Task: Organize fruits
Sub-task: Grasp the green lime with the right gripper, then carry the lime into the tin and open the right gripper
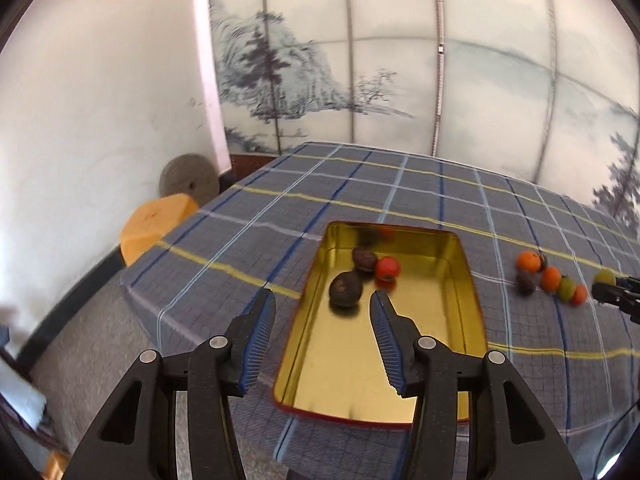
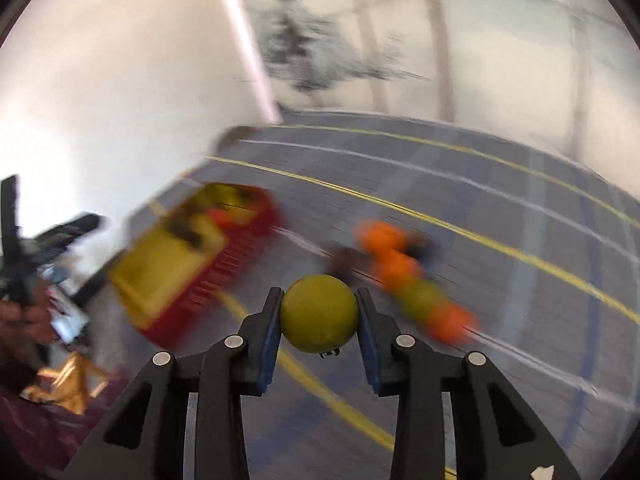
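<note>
**Green ball in our right jaws, tin waiting on the left**

We hold a round yellow-green fruit (image 2: 319,313) in the right gripper (image 2: 319,316), its jaws pinching the fruit on 2 opposite sides at the widest part, clear of the blue checked tablecloth (image 2: 460,184). We judge it light and firm, with a smooth skin that could slip or roll, so a grip across the middle, as now, looks the safest; a squeeze nearer the top or bottom would likely squirt it out.

The left gripper (image 1: 323,304) hangs with its jaws spread and nothing between them, over the near half of the shallow gold-lined rectangular metal tin with a red outside (image 1: 474,300). Inside the tin, toward its far end, we count 3 fruits close together: a large dark brown round one (image 1: 346,289), a smaller dark brown one (image 1: 364,259) and a red-orange one (image 1: 387,267). The faint shapes on the far wall seem to be their reflections.

To the right of the tin, well apart from it, a loose row of small fruits (image 1: 550,278) lies on the cloth. In the left view we count about 6: 3 orange, 1 green and 2 dark, one of them half hidden behind an orange. The right view is too blurred to check the count. All look small, light and prone to rolling, so we would take each across its middle
</note>
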### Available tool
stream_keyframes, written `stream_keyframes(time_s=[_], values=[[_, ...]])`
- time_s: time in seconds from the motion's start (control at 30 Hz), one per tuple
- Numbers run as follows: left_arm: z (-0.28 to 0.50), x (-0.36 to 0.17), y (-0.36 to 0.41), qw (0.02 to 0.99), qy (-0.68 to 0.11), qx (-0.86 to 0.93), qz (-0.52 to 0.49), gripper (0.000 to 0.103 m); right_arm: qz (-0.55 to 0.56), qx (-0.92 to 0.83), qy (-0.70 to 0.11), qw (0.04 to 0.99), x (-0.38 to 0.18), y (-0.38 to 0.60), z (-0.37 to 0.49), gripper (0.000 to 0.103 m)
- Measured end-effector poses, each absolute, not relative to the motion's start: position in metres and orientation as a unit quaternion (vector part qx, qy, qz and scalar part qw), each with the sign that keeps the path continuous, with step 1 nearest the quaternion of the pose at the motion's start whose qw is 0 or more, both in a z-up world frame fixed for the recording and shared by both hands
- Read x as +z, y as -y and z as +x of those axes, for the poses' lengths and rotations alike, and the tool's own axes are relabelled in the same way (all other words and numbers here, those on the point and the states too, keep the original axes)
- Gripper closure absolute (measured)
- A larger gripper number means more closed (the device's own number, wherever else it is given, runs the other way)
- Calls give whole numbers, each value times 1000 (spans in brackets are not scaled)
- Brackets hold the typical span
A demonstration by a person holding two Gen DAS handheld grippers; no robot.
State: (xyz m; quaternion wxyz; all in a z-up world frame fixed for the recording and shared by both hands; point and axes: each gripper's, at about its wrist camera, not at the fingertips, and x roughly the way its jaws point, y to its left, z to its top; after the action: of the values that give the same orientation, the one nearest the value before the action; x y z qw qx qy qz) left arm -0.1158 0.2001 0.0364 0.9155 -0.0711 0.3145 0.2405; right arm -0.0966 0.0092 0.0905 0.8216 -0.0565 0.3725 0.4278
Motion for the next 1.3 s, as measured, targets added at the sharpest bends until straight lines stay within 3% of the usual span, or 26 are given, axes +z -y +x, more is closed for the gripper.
stream_keyframes(time_s=[0.37,0.57,0.63,0.97,1.3], values=[[-133,21,-211,907,-348,217,-92,44,-87,553,-424,712,71,-202,-124,69],[-144,19,-208,910,-339,218,-98,37,-108,532,-464,700,45,-237,-120,69],[-146,16,-207,908,-342,222,-97,29,-115,522,-475,699,36,-247,-116,69],[-152,-3,-198,902,-369,206,-90,28,-122,504,-494,699,28,-273,-112,67],[-157,-17,-188,887,-395,223,-84,20,-110,519,-479,699,38,-277,-119,66]])
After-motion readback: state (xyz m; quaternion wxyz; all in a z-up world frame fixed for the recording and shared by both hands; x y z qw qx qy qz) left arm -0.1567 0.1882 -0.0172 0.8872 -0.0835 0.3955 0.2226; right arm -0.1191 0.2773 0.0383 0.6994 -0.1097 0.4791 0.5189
